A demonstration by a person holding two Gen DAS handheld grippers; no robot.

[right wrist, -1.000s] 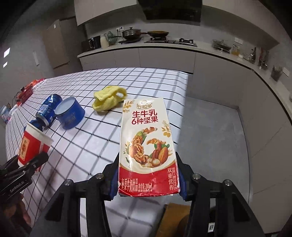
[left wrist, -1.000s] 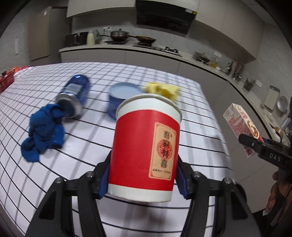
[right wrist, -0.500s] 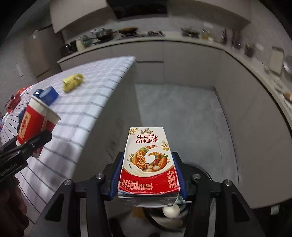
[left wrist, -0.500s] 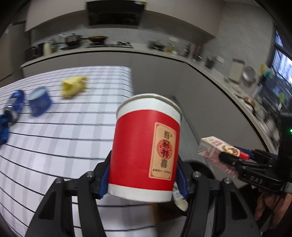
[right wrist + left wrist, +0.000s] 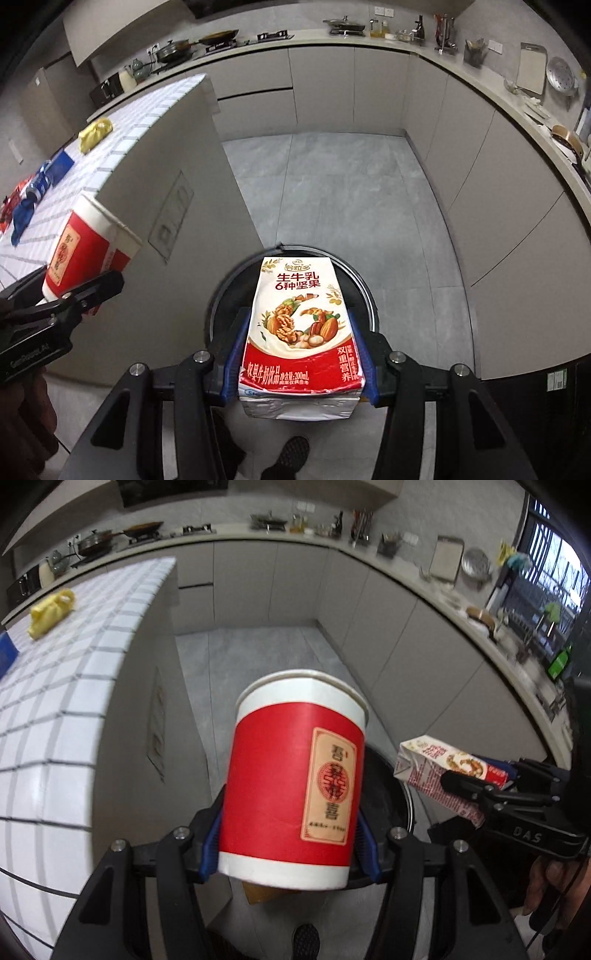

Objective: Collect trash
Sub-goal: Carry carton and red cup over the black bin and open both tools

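Note:
My left gripper is shut on a red paper cup with a white rim and a gold label, held upright over the floor beside the counter. My right gripper is shut on a nut milk carton, held over a round black trash bin on the floor. The bin's rim also shows in the left wrist view, behind the cup. The carton and right gripper show to the right of the cup. The cup and left gripper show at the left.
The white tiled counter holds a yellow cloth, a blue tub, a blue can and a blue cloth. Grey cabinets line the back and right. Grey floor lies between them.
Both grippers have swung right, away from the counter top, and lowered toward the floor bin. The cup and carton stay gripped. The carton now sits over the bin.

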